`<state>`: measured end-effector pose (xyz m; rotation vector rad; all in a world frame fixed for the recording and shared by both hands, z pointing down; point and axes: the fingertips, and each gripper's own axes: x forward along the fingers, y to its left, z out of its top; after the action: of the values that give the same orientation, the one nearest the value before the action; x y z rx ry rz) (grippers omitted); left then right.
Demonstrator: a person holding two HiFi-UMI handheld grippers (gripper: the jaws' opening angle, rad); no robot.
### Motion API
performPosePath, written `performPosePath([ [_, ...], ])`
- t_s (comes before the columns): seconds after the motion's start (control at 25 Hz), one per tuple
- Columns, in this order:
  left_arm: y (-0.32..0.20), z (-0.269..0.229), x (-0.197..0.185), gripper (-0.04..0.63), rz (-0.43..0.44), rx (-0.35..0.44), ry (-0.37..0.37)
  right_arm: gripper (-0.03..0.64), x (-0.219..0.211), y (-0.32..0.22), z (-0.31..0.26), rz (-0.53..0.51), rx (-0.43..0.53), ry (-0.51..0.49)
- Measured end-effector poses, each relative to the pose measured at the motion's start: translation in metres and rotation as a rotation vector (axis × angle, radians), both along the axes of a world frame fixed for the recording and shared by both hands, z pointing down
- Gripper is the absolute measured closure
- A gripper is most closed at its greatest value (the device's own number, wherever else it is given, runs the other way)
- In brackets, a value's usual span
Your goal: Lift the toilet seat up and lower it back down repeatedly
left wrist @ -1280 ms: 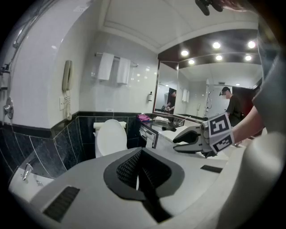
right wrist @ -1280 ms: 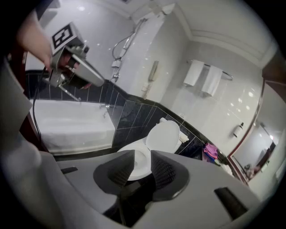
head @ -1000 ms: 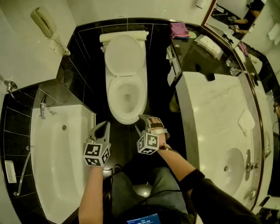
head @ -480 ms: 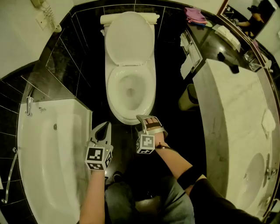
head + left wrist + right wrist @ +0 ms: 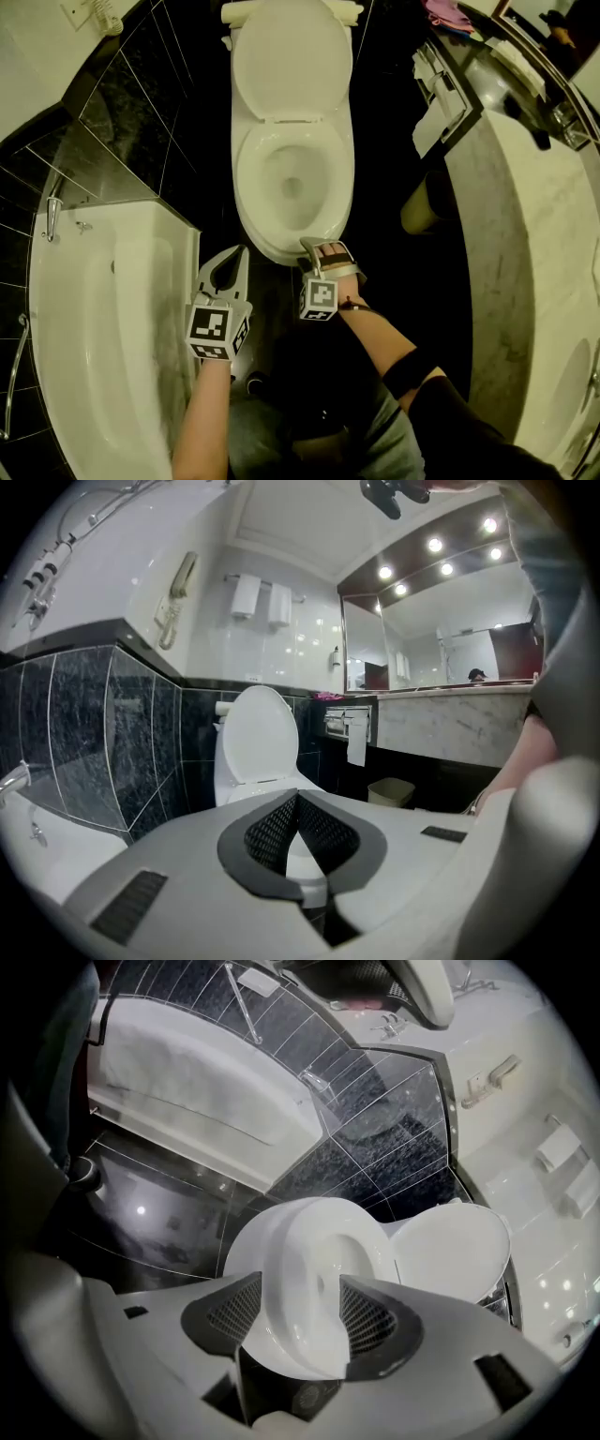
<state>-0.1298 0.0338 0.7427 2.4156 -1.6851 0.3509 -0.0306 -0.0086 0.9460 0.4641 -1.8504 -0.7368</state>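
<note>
Bathroom, black tiles [image 5: 131, 131] | left tongs [image 5: 236, 258] pressed together, empty | right tongs [image 5: 300, 1279] just spreading, seat [image 5: 251, 183] front between, unpinched | I close squarely, then lift.

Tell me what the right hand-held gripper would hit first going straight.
Likely the toilet seat: its front edge is between the jaws of the right hand-held gripper, which have just been opening.
</note>
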Motion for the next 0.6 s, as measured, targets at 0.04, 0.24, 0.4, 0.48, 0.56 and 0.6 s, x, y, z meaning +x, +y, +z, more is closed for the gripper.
performPosePath([
  [0.04,-0.002,0.001,-0.001,0.606,0.0,0.004,0.001,0.335,-0.001,-0.001,0.004,-0.003,-0.001,0.003],
  [0.24,-0.009,0.008,-0.007,0.606,-0.006,-0.002,0.005,0.366,0.0,-0.006,0.013,-0.017,-0.014,0.016],
  [0.4,-0.012,0.012,-0.01,0.606,-0.009,-0.01,0.009,0.371,-0.003,-0.007,0.013,-0.035,-0.013,0.014],
  [0.48,-0.012,0.015,-0.011,0.606,-0.011,-0.017,0.012,0.373,-0.004,-0.007,0.015,-0.035,-0.027,0.015],
  [0.56,-0.012,0.016,-0.011,0.606,-0.007,-0.024,0.015,0.402,-0.005,-0.005,0.018,-0.045,-0.049,0.033],
  [0.6,-0.011,0.016,-0.011,0.606,-0.005,-0.029,0.015,0.422,-0.005,-0.003,0.019,-0.048,-0.058,0.041],
])
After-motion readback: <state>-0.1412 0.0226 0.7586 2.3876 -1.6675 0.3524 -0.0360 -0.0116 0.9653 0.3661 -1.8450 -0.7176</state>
